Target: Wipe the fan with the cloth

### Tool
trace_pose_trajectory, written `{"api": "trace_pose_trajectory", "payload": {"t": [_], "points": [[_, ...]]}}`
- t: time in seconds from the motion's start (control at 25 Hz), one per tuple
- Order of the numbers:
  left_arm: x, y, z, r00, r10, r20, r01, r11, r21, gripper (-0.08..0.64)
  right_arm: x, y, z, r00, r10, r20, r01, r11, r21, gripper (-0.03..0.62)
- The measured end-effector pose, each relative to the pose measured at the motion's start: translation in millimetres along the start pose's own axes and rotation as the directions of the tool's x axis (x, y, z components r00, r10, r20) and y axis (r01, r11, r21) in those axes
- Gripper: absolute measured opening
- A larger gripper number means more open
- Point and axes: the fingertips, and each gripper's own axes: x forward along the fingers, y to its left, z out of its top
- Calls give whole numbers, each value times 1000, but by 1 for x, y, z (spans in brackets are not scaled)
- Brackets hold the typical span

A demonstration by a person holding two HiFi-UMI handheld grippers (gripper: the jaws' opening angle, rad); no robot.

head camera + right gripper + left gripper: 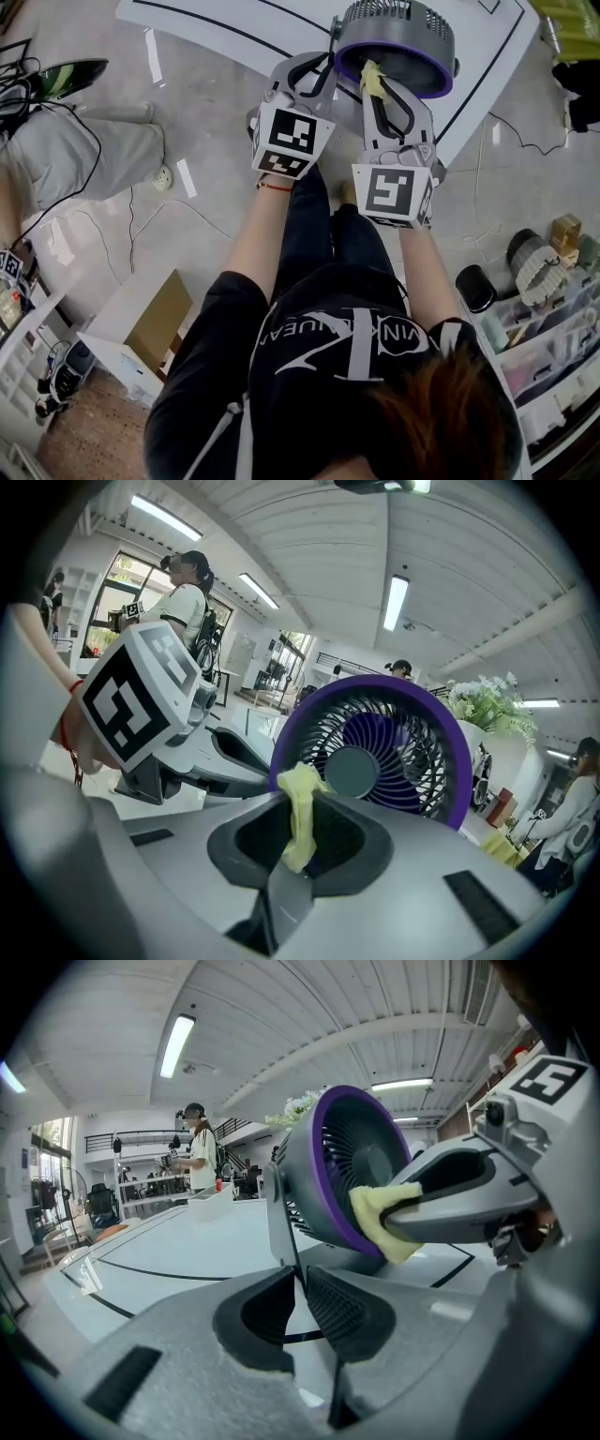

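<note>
A grey bundle is seen on the floor well to the left of the fan. A cardboard box lies farther from the fan, below and to its left in the head view. The fan is stood at the near edge of a white table marked with black lines, and its dark grille is ringed in purple.

Just left of the fan the left gripper is held level with the fan's base, with its marker cube turned up toward the head camera. In the left gripper view its jaws are drawn almost together. They are clamped on the thin grey upright of the fan's stand, which runs down between the two ribbed pads.

A yellow cloth is laid against the near side of the fan's purple ring. In the right gripper view it is seen touching the ring at its lower left. The cloth is pinched between the closed jaws of the right gripper, with a fold standing up above the pads. The second marker cube sits below the fan in the head view.

Behind the fan and to its right, a bunch of pale flowers is seen in the right gripper view. Well to the right of the fan, clear plastic drawers filled with small items are set on the floor.
</note>
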Motion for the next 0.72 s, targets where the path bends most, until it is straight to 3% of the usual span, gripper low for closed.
{"api": "trace_pose_trajectory", "payload": {"t": [0.72], "points": [[-1,1,-4,1000,-21,-5,21,1000,-21,49,11,16,21,995,79,59,-84,993,88,51]]}}
